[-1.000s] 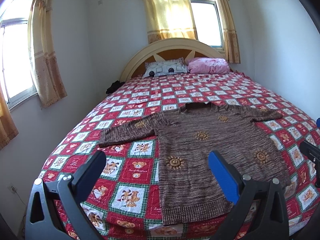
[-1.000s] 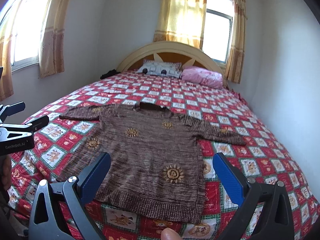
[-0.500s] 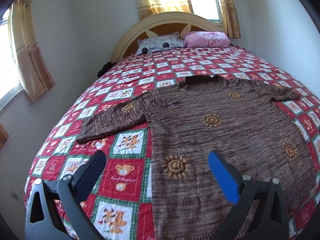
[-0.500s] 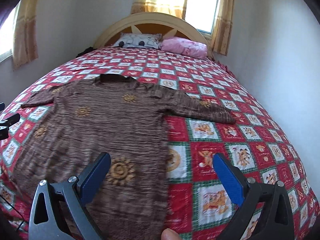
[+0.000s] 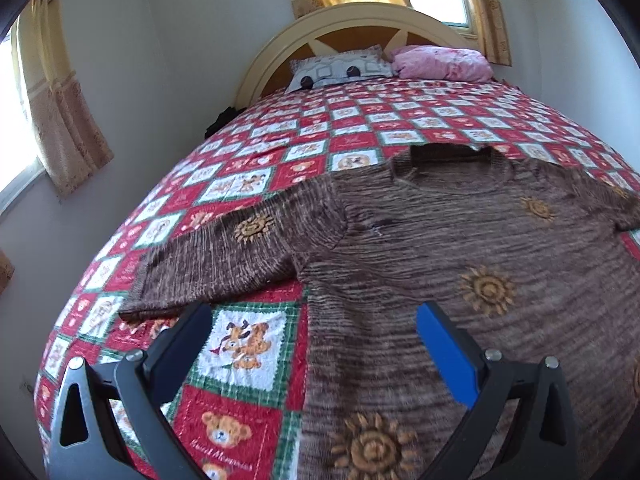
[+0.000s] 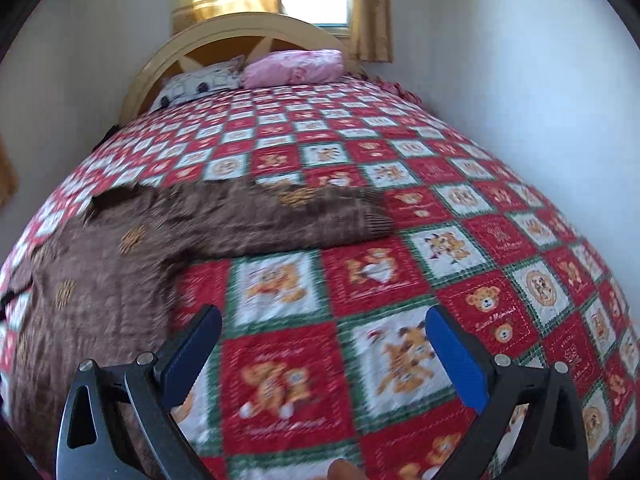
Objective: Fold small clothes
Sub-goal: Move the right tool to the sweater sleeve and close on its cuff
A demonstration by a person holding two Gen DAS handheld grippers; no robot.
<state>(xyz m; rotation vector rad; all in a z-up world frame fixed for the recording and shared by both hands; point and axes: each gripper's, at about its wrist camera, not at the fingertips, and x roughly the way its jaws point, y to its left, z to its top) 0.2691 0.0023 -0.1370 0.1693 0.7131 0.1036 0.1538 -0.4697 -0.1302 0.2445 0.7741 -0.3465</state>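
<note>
Brown sweater (image 5: 460, 248) lay spread flat near the foot edge of the bed (image 6: 400, 152). Left gripper (image 5: 312, 344) and right gripper (image 6: 322, 350) both hung wide apart, grasping nothing. Risk I saw: pinching the quilt (image 6: 460, 208) along with a sleeve, dragging everything crooked.

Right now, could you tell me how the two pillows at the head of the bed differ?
The white pillow carries a grey pattern with dark round spots, while the pink pillow has no such spots. The white pillow lies on the left, the pink pillow on the right. The white one looks flatter, the pink one plumper and more rumpled. Both rest against the headboard.
</note>
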